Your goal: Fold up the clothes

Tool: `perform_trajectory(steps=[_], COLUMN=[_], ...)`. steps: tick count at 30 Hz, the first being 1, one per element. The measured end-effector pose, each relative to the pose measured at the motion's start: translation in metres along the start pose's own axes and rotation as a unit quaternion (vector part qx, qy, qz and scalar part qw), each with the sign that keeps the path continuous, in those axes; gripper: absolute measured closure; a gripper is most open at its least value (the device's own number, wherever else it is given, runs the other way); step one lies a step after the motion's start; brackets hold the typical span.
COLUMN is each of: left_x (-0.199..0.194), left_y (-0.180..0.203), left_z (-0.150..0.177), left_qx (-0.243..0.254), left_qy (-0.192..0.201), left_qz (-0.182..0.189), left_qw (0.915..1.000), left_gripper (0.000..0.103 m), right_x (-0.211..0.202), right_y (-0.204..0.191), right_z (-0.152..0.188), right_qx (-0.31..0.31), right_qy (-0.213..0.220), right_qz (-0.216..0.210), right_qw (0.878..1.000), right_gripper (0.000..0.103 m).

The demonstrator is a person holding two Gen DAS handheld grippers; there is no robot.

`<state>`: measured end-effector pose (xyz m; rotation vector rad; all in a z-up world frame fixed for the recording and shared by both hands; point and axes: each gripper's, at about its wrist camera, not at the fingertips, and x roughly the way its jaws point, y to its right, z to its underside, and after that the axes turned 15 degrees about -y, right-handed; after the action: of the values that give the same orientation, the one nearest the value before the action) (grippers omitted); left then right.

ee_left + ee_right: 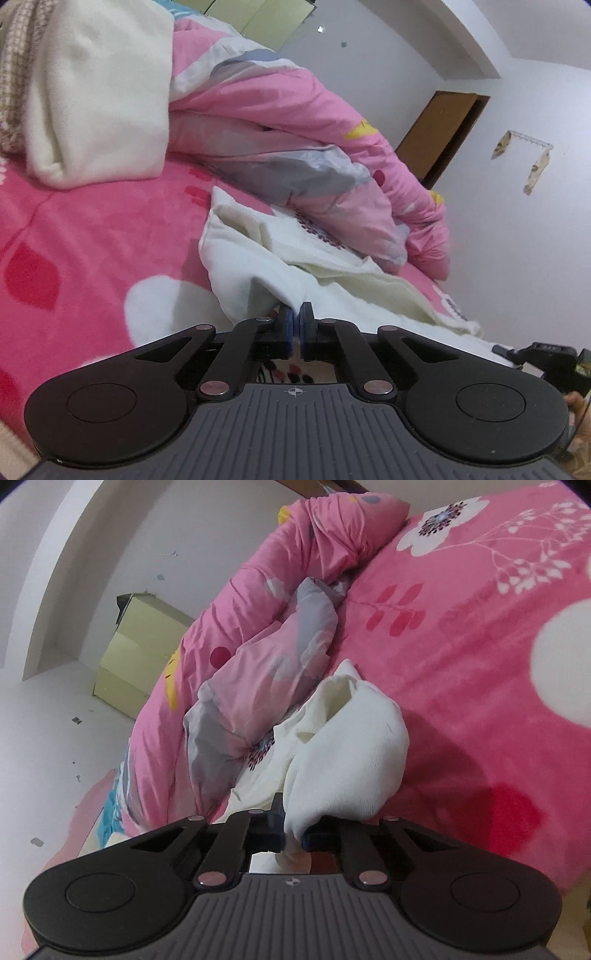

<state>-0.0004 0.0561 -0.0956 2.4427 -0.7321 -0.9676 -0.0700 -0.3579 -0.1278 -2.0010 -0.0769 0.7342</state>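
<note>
Left wrist view: left tongs point(295, 325) clamped on a near edge of the white garment point(258, 251), bunched on the bed point(92, 229) beside the quilt point(295, 122). Right wrist view: right tongs point(293, 825) pinching another fold — pick-up step; next, probably lifting and spreading flat.

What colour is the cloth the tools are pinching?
The cloth is plain creamy white, seen best in the right wrist view.

Bed with pink floral blanket point(92, 236); on it lie a white garment point(258, 258) at frame centre, a bunched pink quilt point(277, 110) above, and a cream folded blanket point(99, 92) upper left.
</note>
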Motion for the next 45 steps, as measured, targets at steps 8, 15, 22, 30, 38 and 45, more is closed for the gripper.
perform_trajectory(steps=[8, 15, 22, 30, 38, 45], left_x=[-0.034, -0.028, -0.069, -0.030, 0.017, 0.020], left_y=[0.006, -0.012, -0.022, -0.006, -0.005, -0.019], left_z=[0.026, 0.041, 0.029, -0.014, -0.036, -0.041], left_qx=[0.020, -0.005, -0.011, -0.027, -0.030, -0.055], left_qy=[-0.027, -0.102, -0.032, -0.038, -0.096, -0.105], left_qz=[0.008, -0.004, 0.000, 0.009, -0.027, -0.016], left_qw=[0.9994, 0.9948, 0.9994, 0.9989, 0.9946, 0.9928], left_gripper=[0.102, 0.098, 0.086, 0.066, 0.066, 0.066], right_x=[-0.032, -0.037, -0.084, -0.087, -0.072, -0.095], right_y=[0.004, 0.027, 0.023, 0.001, -0.011, -0.011], right_z=[0.018, 0.022, 0.027, 0.007, -0.021, -0.044], right_qx=[-0.005, 0.029, 0.033, 0.028, 0.038, 0.061], right_qy=[-0.022, -0.065, -0.023, -0.002, 0.006, 0.094], right_qz=[0.007, 0.071, 0.087, 0.038, 0.022, 0.024], right_qw=[1.000, 0.995, 0.995, 0.999, 0.999, 0.993], right_gripper=[0.095, 0.085, 0.062, 0.059, 0.059, 0.058])
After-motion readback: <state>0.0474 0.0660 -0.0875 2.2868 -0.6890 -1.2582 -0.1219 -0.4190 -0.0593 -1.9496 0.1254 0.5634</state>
